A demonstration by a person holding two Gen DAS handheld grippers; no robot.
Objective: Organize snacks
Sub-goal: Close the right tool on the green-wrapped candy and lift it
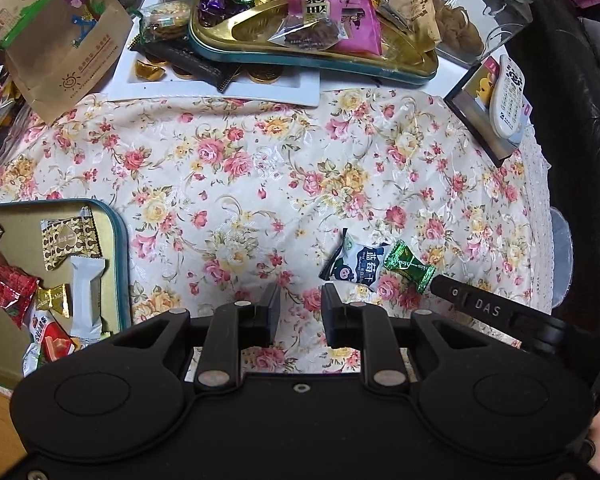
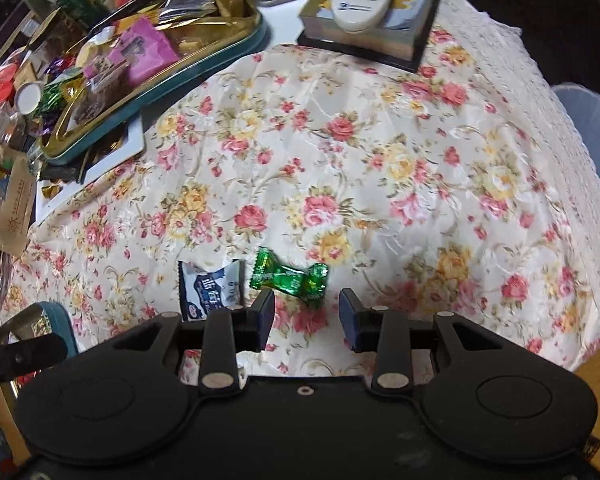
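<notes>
Looking along the left gripper (image 1: 299, 312), its fingers (image 1: 269, 314) stand narrow with only flowered tablecloth (image 1: 228, 152) between them and nothing held; the white packet (image 1: 354, 266) and the green candy (image 1: 408, 266) lie side by side on the table, ahead of these fingers and off to their right; the packet is the nearer of the two to this gripper, just beyond its right finger; the teal tin (image 1: 122, 248) with sorted sweets sits at the left edge, well apart from both loose pieces; a dark part of the right gripper shows at the right, just beside the candy.

Turning to the right wrist view, the right gripper (image 2: 307, 318) hangs steeply over the cloth, its fingers (image 2: 265, 314) parted a moderate way and empty; the green candy (image 2: 290, 278) lies just ahead of the gap, a little toward the left finger, not yet between the pads; its long axis runs across the view, twisted ends left and right, roughly along the line on which the fingers close, so a grip would likely call for a roll of the wrist or a bite on the narrow middle; the white packet (image 2: 210, 292) lies just left of it, beside the left finger. By my reading the right hand is the nearer to the candy, and the candy is the next piece bound for the tin.
</notes>
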